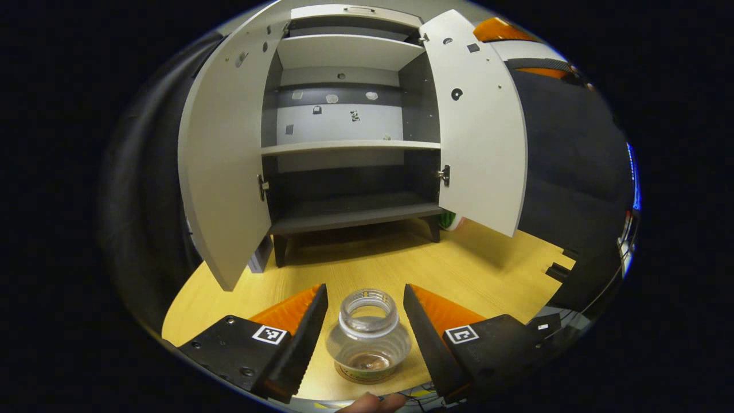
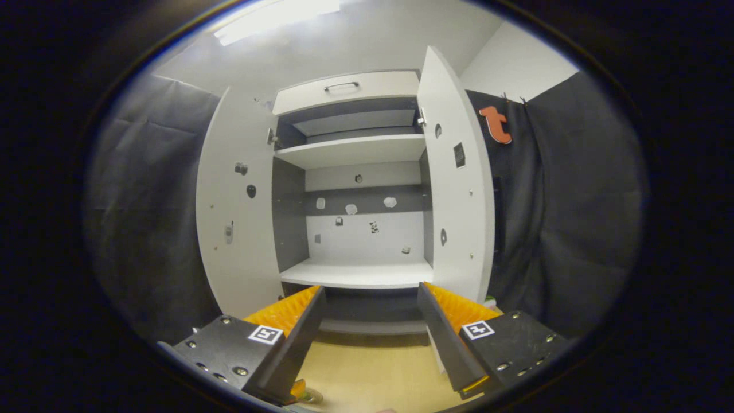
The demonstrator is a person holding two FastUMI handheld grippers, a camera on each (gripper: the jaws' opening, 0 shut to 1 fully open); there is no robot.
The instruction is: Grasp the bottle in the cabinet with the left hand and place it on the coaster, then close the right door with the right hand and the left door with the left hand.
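While the clear bottle (image 1: 368, 335) is standing upright on the coaster (image 1: 367, 374) on the wooden tabletop (image 1: 487, 269), the left gripper (image 1: 366, 338) is straddling it with both fingers spread wide, a gap showing on each side, so nothing is being held.

Item: bottle, transparent, ribbed body, open threaded neck, no cap, apparently empty apart from a dark trace at the base. Likely handling: light, rigid if glass or slightly yielding if thin plastic, smooth and prone to slipping; easily tipped. Best hold: across the ribbed body below the shoulder, not at the narrow neck.

Item: cabinet (image 2: 355, 229), both doors standing open, right door (image 2: 459, 189) and left door (image 2: 238, 218) still awaiting closing.

Item: right gripper (image 2: 370, 338), facing the cabinet, fingers parted wide and gripping nothing.
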